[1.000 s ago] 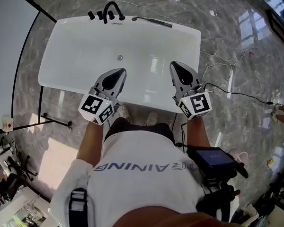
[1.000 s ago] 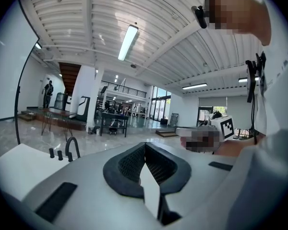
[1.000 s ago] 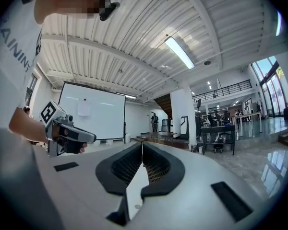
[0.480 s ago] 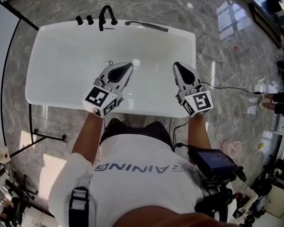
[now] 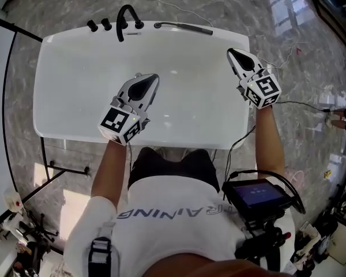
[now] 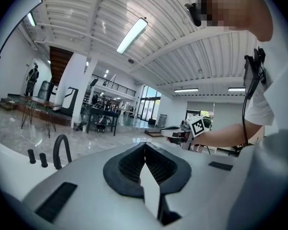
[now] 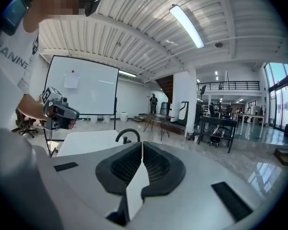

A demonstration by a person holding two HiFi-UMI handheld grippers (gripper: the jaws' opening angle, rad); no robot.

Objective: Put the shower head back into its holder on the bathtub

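Note:
A white bathtub (image 5: pixel 63 62) lies below me, with a black arched faucet (image 5: pixel 126 17) and two black knobs (image 5: pixel 99 24) on its far rim. The shower head (image 5: pixel 183 27), a slim black wand, lies flat along that rim to the right of the faucet. My left gripper (image 5: pixel 153 78) hovers over the middle of the tub, shut and empty. Over the tub's right rim is my right gripper (image 5: pixel 233 52), also shut with nothing in it, a short way before the wand's right end. The faucet (image 6: pixel 61 150) shows in the left gripper view and again, as the same faucet (image 7: pixel 128 134), in the right one.
Cables (image 5: pixel 288 103) trail over the marble floor right of the tub. A whiteboard on a black frame (image 5: pixel 8 91) stands at the left. A screen device (image 5: pixel 256 194) hangs at the person's waist. Tables and chairs (image 7: pixel 221 126) stand far off in the hall.
Both grippers moved forward over the tub. The right one swung out to the tub's right rim and toward the far end. Both stayed shut.

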